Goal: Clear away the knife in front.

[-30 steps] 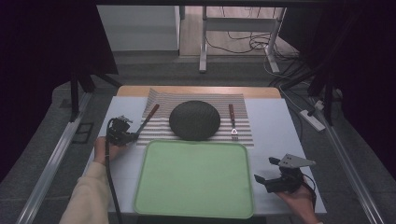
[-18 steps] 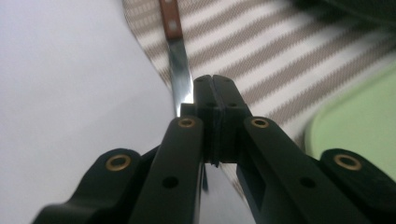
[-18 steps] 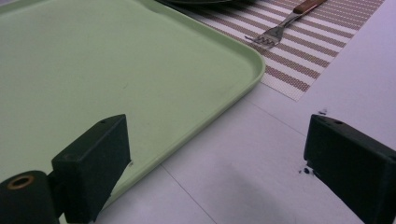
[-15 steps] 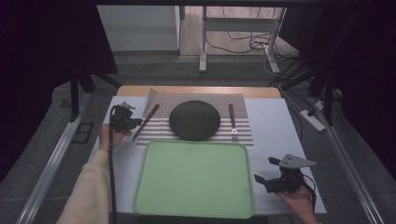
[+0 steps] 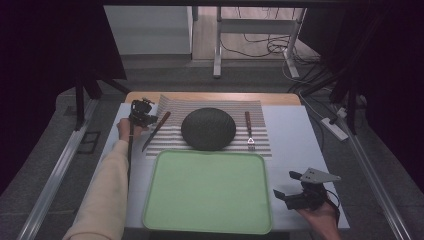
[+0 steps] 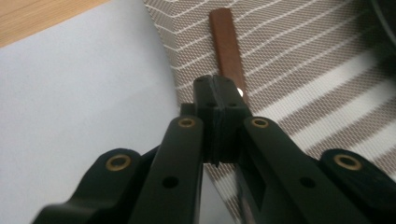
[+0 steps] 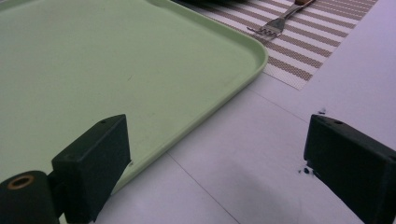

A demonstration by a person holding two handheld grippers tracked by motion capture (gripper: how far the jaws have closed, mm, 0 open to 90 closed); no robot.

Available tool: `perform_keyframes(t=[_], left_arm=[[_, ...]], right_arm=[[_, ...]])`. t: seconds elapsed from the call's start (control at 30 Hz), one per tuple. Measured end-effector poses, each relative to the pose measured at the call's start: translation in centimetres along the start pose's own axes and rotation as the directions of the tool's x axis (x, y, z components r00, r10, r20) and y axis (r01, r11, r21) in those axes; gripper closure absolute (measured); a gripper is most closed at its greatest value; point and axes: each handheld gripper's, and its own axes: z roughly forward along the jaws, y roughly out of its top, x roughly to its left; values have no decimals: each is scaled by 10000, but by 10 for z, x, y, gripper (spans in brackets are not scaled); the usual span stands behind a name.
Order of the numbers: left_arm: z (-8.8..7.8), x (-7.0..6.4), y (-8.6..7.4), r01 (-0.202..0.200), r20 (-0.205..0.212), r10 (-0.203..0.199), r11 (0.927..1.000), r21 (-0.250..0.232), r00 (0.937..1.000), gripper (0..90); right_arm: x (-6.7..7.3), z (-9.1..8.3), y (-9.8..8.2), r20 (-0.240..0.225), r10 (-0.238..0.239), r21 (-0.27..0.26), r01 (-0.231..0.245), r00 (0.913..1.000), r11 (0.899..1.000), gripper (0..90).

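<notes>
**Closed left gripper over the knife**

High view: the left gripper [image 5: 141, 114] hovers by the knife [image 5: 156, 131] lying slantwise on the mat's [image 5: 260, 145] left edge; the right gripper [image 5: 295, 196] rests wide open beside the tray [image 5: 207, 220].

Left gripper view: jaws pressed together, empty, above the brown handle [image 6: 226, 44]. Unopened, they would likely shove the slim knife aside.

Right gripper view: jaws apart, fork [image 7: 275, 23] far off.

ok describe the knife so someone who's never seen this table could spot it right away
Find the striped placemat beyond the green tray. A dark bowl sits upside down at its middle. The knife lies at the mat's left edge, slanted, brown handle farthest away, unlike the fork lying straight on the right.
</notes>
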Motion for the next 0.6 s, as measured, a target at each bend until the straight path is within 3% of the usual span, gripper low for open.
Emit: perform_keyframes(t=[0.2,0.37,0.53,0.57,0.6], left_arm=[[13,-1,1,-21,10,21,9993,382,10000,886],[15,-9,4,-394,289,383,9985,386,9988,887],[15,-15,5,-528,539,504,9976,445,9973,887],[15,-20,5,-811,628,781,9956,474,9950,887],[15,-20,5,-811,628,781,9956,474,9950,887]], right_arm=[[0,-4,-2,62,89,-18,-89,9999,10000,72],[0,-3,-3,65,108,28,-108,9999,9999,72],[0,-4,-3,30,114,12,-114,9999,9999,72],[-1,-4,-3,26,120,4,-120,9999,9999,72],[-1,-4,-3,26,120,4,-120,9999,9999,72]])
